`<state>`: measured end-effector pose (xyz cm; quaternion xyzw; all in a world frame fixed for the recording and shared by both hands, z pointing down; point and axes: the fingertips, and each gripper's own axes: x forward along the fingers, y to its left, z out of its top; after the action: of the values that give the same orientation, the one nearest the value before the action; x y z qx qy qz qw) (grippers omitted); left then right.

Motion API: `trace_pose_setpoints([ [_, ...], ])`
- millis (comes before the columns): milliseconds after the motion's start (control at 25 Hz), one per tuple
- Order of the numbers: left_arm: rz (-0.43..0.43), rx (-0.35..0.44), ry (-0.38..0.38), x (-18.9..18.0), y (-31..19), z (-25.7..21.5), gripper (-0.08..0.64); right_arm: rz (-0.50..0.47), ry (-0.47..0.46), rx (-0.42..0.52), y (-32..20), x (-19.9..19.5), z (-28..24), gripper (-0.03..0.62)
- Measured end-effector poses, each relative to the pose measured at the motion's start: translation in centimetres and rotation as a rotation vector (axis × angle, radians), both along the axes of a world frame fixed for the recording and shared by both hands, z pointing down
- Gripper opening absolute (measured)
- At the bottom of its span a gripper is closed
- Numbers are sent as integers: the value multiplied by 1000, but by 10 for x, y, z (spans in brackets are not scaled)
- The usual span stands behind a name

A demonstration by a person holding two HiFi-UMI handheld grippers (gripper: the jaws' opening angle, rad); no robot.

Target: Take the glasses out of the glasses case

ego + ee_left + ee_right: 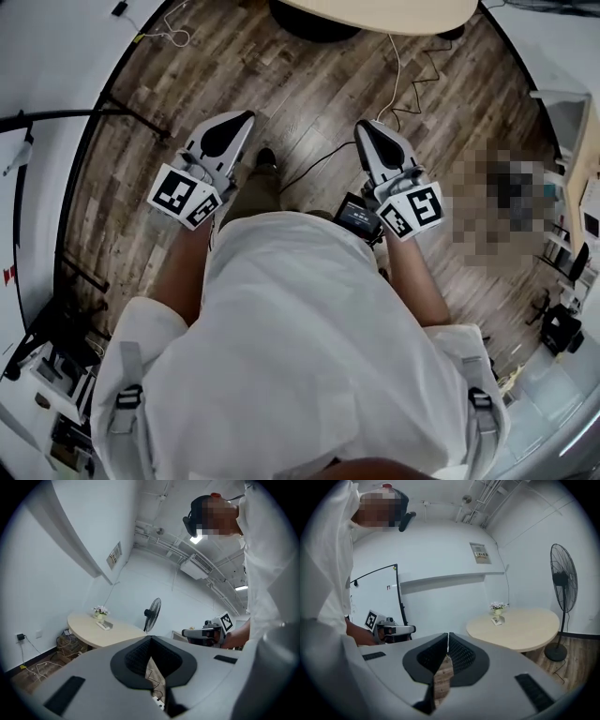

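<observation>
Left tongs [151, 639]: shut tip to tip with nothing held, low in front of the person, over the wooden floor [309, 94].
Right tongs [448, 635]: also closed and empty, level with the left pair and well apart from it.
Table [525, 630]: round and pale, well ahead of both tongs.
On the table: a small flower pot [498, 607] stood with a flat item [497, 620] just beside it, too small to tell whether it was the glasses case.
Fan [562, 583]: stood on the floor beside the table.
</observation>
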<state>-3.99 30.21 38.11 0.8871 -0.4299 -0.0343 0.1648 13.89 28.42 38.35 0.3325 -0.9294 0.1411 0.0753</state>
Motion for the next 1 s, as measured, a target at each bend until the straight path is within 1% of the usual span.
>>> trace_pose_setpoints([
  [120, 43, 6, 9, -18, -35, 3, 12, -11, 20, 19, -36, -23, -2, 25],
  [200, 54, -1, 7, -27, -58, 6, 12, 0, 28, 22, -57, -28, -2, 25],
  [480, 54, -21, -8, -29, -130, 16, 12, 49, 15, 8, -134, -22, 3, 25],
  [640, 38, -27, -20, -29, -178, 18, 12, 29, -2, 10, -186, -26, 10, 25],
  [760, 14, -37, -26, -31, -233, 13, 12, 4, -25, 15, -240, -31, 7, 25],
  [1000, -6, -50, -37, -25, -364, -9, 12, -38, -68, 45, -367, -33, -16, 25],
])
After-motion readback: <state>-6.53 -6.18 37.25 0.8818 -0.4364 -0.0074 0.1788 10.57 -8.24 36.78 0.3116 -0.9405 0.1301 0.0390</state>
